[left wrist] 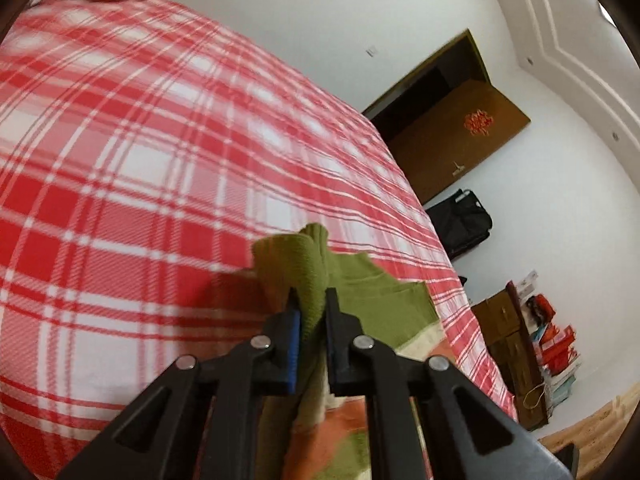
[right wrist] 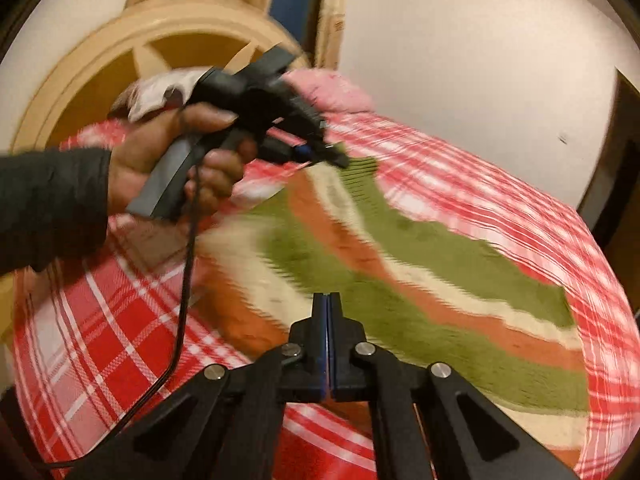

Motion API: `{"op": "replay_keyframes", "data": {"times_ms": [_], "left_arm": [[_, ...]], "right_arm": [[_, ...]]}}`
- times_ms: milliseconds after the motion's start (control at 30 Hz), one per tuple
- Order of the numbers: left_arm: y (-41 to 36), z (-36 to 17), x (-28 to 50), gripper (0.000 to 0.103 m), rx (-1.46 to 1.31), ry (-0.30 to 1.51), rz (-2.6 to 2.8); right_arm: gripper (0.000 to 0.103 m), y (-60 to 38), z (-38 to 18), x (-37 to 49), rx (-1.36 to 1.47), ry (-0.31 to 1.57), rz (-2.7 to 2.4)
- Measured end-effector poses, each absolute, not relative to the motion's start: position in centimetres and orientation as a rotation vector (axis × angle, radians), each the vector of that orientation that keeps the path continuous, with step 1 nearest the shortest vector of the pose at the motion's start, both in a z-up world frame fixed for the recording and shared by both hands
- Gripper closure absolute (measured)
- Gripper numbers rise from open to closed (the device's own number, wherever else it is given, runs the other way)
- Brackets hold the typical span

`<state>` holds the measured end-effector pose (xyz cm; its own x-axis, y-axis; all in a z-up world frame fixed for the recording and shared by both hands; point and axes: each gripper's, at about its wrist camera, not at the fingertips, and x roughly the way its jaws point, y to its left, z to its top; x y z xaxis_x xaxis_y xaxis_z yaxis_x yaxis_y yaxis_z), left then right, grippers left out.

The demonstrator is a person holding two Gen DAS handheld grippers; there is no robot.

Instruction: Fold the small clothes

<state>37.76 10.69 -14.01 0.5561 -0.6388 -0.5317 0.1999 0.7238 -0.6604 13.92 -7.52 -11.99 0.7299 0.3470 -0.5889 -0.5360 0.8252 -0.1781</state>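
Evidently the folding has barely begun: the striped sweater (right wrist: pixel 420 280) lies mostly flat on the checked bed (right wrist: pixel 120 340), one far green corner pinched in the left gripper (left wrist: pixel 310 312) (jaws clamped on the knit), while the right gripper (right wrist: pixel 328 320), jaws shut, holds nothing.

Small knit sweater (right wrist: pixel 420 264), olive green with orange and cream stripes, ribbed green cuff or hem. Spread mostly flat on red-and-white plaid bedsheet (right wrist: pixel 120 328), toward its far right part. One ribbed green end (left wrist: pixel 308 268) lifted off sheet, bunched and pinched between black pads with blue lining; rest trailing down onto sheet. Edges blurred.
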Motion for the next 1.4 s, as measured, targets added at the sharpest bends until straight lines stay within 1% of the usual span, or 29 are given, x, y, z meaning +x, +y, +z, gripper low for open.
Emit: {"op": "replay_keyframes", "data": {"times_ms": [67, 167, 400, 533, 700, 800, 933, 1067, 1167, 1267, 1400], "left_arm": [[9.8, -13.3, 37.8, 0.093, -0.568, 0.839, -0.535], [9.1, -13.1, 37.5, 0.093, -0.518, 0.846, -0.527], [12.9, -15.1, 37.4, 0.093, -0.532, 0.903, -0.538], [13.9, -16.6, 37.5, 0.093, -0.509, 0.925, -0.567], [14.4, -18.4, 37.4, 0.093, -0.509, 0.915, -0.609], [15.3, -19.9, 37.9, 0.093, -0.581, 0.916, -0.637], [15.4, -19.8, 37.3, 0.093, -0.577, 0.88, -0.649], [14.9, -19.6, 37.0, 0.093, -0.54, 0.866, -0.636], [15.1, -19.6, 37.0, 0.093, -0.544, 0.86, -0.633], [14.9, -19.6, 36.8, 0.093, -0.518, 0.846, -0.616], [14.0, -19.5, 36.7, 0.093, -0.448, 0.847, -0.563]], "right_arm": [[0.103, -9.1, -11.3, 14.1, -0.31, 0.575, 0.486], [0.103, -9.6, -11.9, 14.6, -0.313, 0.627, 0.466], [0.102, -6.1, -15.8, 12.7, -0.452, 0.668, 0.54], [0.102, -3.6, -16.3, 12.6, -0.493, 0.675, 0.622], [0.102, -0.4, -15.9, 11.7, -0.597, 0.611, 0.681], [0.102, 0.5, -16.4, 10.7, -0.685, 0.573, 0.681], [0.101, 0.2, -16.6, 10.1, -0.728, 0.52, 0.637], [0.101, 0.0, -16.0, 10.0, -0.665, 0.555, 0.685], [0.101, 0.2, -15.3, 9.9, -0.661, 0.523, 0.672], [0.101, -0.5, -14.1, 10.6, -0.542, 0.573, 0.736], [0.101, -2.0, -12.1, 10.5, -0.372, 0.567, 0.827]]}}
